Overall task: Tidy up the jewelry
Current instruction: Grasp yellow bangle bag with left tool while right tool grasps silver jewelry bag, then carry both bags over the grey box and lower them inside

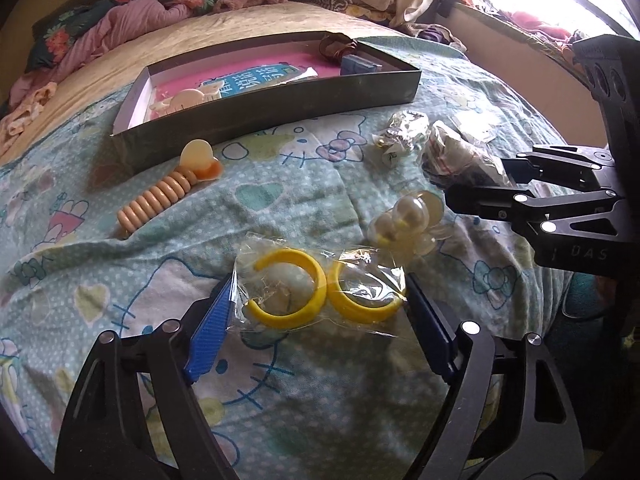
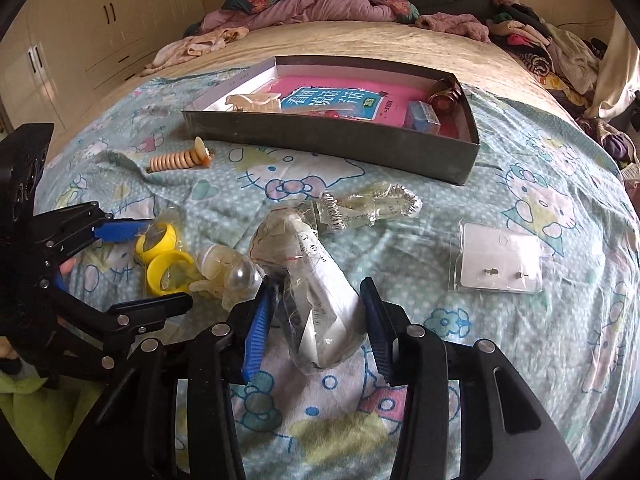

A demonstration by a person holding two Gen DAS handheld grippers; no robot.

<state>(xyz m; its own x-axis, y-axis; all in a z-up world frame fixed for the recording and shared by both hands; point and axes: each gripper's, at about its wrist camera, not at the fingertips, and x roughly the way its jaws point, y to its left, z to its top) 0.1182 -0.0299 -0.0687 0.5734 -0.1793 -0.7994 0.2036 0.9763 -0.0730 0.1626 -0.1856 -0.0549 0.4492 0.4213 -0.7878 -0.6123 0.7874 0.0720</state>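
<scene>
A clear bag with two yellow bangles (image 1: 322, 290) lies on the bedspread between the open jaws of my left gripper (image 1: 320, 284); the bag edges touch both pads. It also shows in the right wrist view (image 2: 162, 258). My right gripper (image 2: 316, 292) is open around a clear bag of white paper-wrapped jewelry (image 2: 316, 288), which also shows in the left wrist view (image 1: 460, 156). A pearl hair clip (image 1: 404, 222) lies between the two bags. A shallow dark box (image 1: 276, 98) sits farther back, holding a cream claw clip (image 1: 186, 100), a pink book and a blue box.
A beige beaded hair clip (image 1: 168, 188) lies left, before the box. A bag with a silver coil bracelet (image 2: 370, 206) and an earring card in plastic (image 2: 500, 258) lie right. Clothes are piled along the bed's far side (image 2: 320, 4).
</scene>
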